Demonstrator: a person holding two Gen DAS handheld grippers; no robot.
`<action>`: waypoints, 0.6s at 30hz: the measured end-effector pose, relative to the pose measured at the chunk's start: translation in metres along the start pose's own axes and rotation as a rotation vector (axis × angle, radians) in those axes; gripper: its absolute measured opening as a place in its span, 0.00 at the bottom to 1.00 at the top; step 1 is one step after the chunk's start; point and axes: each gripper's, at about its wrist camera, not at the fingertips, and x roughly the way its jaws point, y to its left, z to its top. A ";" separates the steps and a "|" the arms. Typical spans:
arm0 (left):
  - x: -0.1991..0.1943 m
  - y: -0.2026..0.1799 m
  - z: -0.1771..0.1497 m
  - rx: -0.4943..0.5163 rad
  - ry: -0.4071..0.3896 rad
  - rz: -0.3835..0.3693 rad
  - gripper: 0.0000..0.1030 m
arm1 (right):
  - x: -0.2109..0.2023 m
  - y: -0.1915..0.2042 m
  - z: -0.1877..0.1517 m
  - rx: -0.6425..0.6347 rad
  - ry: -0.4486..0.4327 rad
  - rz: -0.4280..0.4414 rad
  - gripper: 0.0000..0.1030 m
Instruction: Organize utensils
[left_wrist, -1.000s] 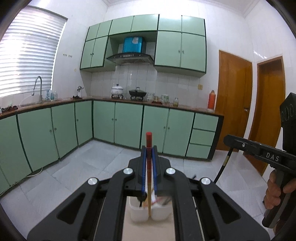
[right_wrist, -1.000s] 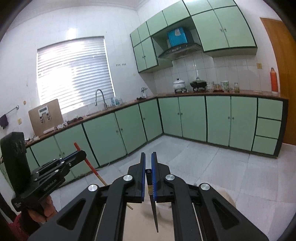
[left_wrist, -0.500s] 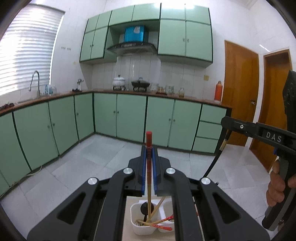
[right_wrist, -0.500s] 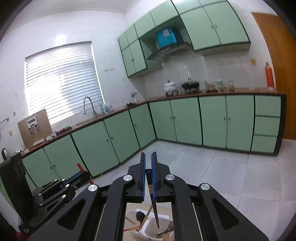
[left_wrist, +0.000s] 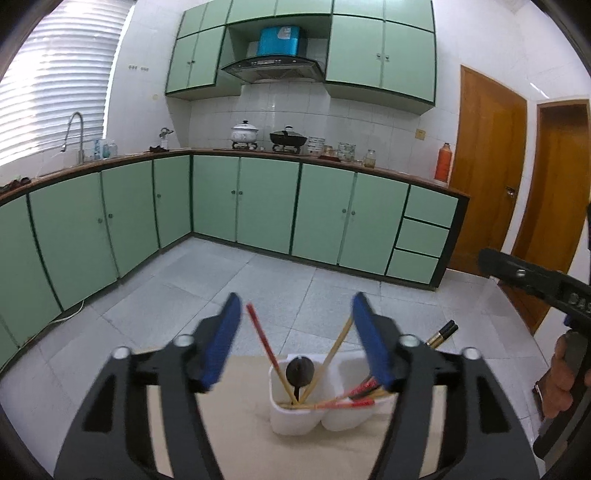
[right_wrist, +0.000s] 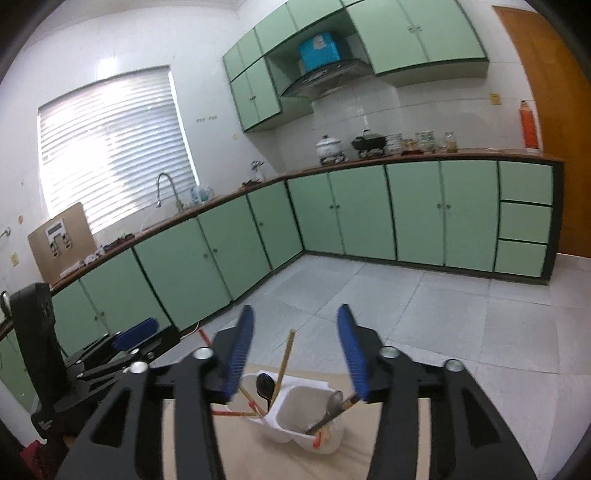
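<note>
Green-fronted kitchen cabinets wrap the room behind a pale beige table (left_wrist: 236, 417), and near its far edge stands the white two-compartment plastic utensil holder (left_wrist: 295, 421). My left gripper (left_wrist: 295, 328) has just been opening: its blue-padded jaws stand well apart with nothing pressed between them, and the red-handled wooden chopstick (left_wrist: 260, 336) leans free in the holder's left compartment beside a plain wooden chopstick (left_wrist: 334, 350) and a black round-bowled spoon (left_wrist: 300, 373). My right gripper (right_wrist: 293, 339) has just been opening too; its jaws are spread over the holder, clamped on nothing. Below it a metal spoon (right_wrist: 328, 408) rests in the right compartment, next to a dark stick whose kind I cannot tell.

I judge both drops done, so the step in hand is a clean withdrawal. I would lift each gripper straight up and back before swinging sideways, so no pad catches a leaning stick and tips the light holder. Some red-tipped chopsticks (left_wrist: 351, 397) lie across the divider between the compartments; I would leave those for a separate pick.

For writing, the right gripper's black body at the left view's edge carries pale lettering, too blurred to read. A cardboard box (right_wrist: 61, 240) on the counter has a printed label, also unreadable.
</note>
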 end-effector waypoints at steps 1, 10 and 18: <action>-0.009 0.001 -0.002 -0.009 -0.009 0.001 0.67 | -0.009 0.000 -0.003 -0.001 -0.009 -0.011 0.57; -0.068 -0.017 -0.019 0.024 -0.065 0.056 0.89 | -0.061 0.012 -0.036 -0.028 -0.020 -0.069 0.80; -0.111 -0.033 -0.037 0.053 -0.052 0.052 0.93 | -0.089 0.034 -0.059 -0.057 0.003 -0.054 0.92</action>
